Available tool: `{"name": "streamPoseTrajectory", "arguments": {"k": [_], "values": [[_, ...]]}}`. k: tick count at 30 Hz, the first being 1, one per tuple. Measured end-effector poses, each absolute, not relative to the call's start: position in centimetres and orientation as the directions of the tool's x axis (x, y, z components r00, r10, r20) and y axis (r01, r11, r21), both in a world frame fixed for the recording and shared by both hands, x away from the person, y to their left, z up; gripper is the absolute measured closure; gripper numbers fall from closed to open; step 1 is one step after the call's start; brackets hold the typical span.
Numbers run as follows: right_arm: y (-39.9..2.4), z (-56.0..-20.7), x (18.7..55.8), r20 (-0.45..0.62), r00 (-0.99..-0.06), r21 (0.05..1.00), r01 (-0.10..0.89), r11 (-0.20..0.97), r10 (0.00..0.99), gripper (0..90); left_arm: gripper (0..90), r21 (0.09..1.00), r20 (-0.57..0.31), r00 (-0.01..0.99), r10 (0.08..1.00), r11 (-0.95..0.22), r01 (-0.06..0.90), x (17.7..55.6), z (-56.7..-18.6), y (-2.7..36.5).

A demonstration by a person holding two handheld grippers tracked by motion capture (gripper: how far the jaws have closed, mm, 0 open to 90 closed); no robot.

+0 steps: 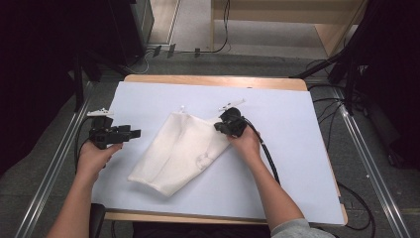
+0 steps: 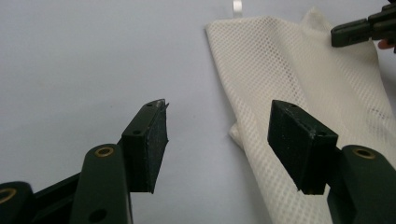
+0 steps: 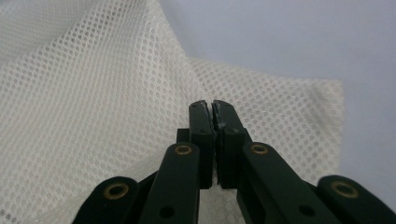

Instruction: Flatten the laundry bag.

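The mesh bag [image 1: 181, 151] lies flat on the pale sheet [image 1: 287, 173] that covers the table [image 1: 213, 79], near the middle, slanting from its upper right corner down to a lower left end. It is white, woven in small round holes, and long, wider at the upper end. The high view shows a small white lump [image 1: 203, 159] on its right side and a little white tab [image 1: 183, 107] at its top left corner; neither claw view makes these clear. Whether anything is inside the bag cannot be told; it looks flat and limp.

The right claw [image 1: 218, 127] sits at the bag's upper right edge. In the right claw view the right claw [image 3: 213, 109] has its jaws pressed together, and a fold of mesh [image 3: 140, 93] rises to them on the left, with more netting lying flat beyond. Whether cloth is pinched between the pads cannot be told. The left claw view shows that claw's tips [image 2: 355, 30] over the bag's far corner.

The left claw [image 1: 133, 133] hovers over bare sheet, well to the left of the bag, not touching it. In its own view the left claw [image 2: 229, 135] stands wide open with nothing between its pads, the bag's [image 2: 303, 84] lower edge just beyond the right jaw.

Past the table, the high view takes in grey floor [image 1: 267, 59], cables and dark stands.
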State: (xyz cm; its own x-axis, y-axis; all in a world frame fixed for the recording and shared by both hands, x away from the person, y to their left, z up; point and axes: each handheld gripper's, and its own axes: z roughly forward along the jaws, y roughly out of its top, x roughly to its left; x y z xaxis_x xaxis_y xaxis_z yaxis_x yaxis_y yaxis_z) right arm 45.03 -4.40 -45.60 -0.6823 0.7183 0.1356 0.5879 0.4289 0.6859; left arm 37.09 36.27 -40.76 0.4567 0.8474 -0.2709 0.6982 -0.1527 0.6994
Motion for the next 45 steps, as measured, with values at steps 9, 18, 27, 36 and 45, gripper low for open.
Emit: {"name": "streamPoseTrajectory", "arguments": {"k": [9,18,27,36,45], "values": [[-7.4,-44.6,47.7,0.110,-0.607,0.689,0.618,0.380,0.787,89.1,38.5,0.697,-0.270,0.464,0.844,-0.162,0.699,37.2,-40.8,36.0],[-9.9,-44.8,50.9,0.095,-0.524,0.688,0.649,0.325,0.846,88.9,38.5,0.698,-0.274,0.476,0.835,-0.168,0.696,37.2,-40.8,35.5],[-11.6,-44.5,51.2,0.142,-0.466,0.671,0.694,0.261,0.873,76.4,38.7,0.694,-0.275,0.504,0.819,-0.194,0.694,37.2,-40.7,34.1],[-12.4,-41.9,48.1,0.133,-0.499,0.704,0.655,0.272,0.856,70.8,39.5,0.689,-0.269,0.541,0.797,-0.233,0.686,37.4,-40.3,31.8],[-13.1,-42.1,44.5,0.119,-0.530,0.711,0.636,0.300,0.840,67.3,38.5,0.683,-0.248,0.573,0.781,-0.279,0.675,39.1,-40.8,29.2]]}}
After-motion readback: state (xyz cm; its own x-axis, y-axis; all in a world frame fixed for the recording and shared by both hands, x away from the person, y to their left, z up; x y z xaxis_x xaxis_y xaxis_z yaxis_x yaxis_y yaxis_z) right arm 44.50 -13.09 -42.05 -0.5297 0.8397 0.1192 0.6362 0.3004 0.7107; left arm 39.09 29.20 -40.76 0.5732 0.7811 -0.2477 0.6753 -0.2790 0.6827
